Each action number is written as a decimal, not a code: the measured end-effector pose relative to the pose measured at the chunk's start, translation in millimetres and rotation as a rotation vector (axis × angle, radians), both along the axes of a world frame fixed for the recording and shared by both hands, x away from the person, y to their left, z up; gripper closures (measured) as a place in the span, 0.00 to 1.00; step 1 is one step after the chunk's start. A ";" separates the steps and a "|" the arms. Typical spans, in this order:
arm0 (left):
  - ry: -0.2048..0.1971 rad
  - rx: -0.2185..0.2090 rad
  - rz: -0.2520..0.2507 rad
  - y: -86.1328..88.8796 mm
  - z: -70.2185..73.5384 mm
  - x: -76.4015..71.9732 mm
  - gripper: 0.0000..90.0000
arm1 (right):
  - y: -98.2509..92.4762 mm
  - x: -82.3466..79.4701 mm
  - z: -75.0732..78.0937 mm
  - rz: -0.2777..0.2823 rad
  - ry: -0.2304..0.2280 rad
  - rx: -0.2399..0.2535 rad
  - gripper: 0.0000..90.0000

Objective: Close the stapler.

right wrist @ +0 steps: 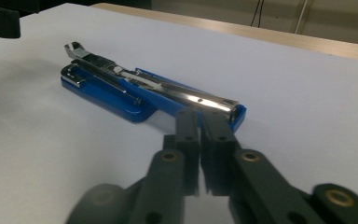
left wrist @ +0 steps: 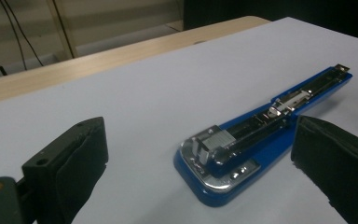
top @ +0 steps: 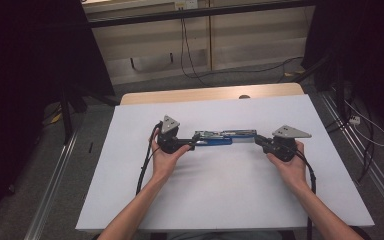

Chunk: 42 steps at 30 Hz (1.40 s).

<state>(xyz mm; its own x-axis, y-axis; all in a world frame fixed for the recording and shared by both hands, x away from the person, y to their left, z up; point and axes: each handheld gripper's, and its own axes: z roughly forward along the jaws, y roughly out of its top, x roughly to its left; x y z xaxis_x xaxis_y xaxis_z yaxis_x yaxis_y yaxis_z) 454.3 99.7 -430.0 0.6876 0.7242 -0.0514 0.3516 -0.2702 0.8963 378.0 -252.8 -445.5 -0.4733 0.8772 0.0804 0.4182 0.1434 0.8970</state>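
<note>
A blue stapler [top: 219,138] lies swung open flat on the white table top [top: 220,190], its metal magazine facing up. My left gripper [top: 192,145] is at the stapler's left end. In the left gripper view the left gripper [left wrist: 200,140] is open wide and the stapler's [left wrist: 242,144] head lies on the table between and just ahead of the pads. My right gripper [top: 258,140] is at the right end. In the right gripper view the right gripper [right wrist: 201,119] is shut, its tips touching the near end of the stapler [right wrist: 135,91]. Whether they pinch any part of it I cannot tell.
The white top covers a wooden table whose far edge [top: 210,94] shows behind it. Cables [top: 190,55] trail over the floor beyond, and more cables [top: 360,125] lie at the right. Metal rails [top: 55,175] run along both sides of the table.
</note>
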 end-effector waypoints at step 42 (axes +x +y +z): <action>0.099 0.066 -0.098 -15.0 -22.4 0.6 1.00 | 2.7 10.0 -5.2 0.029 0.096 -0.093 1.00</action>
<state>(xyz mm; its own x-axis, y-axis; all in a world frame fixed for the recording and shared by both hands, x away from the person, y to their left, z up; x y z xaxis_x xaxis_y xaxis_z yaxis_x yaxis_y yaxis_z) 454.9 84.7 -452.4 0.7492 0.6578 -0.0769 0.4061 -0.3646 0.8380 388.0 -250.1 -450.7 -0.4927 0.8690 0.0458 0.4959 0.2372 0.8353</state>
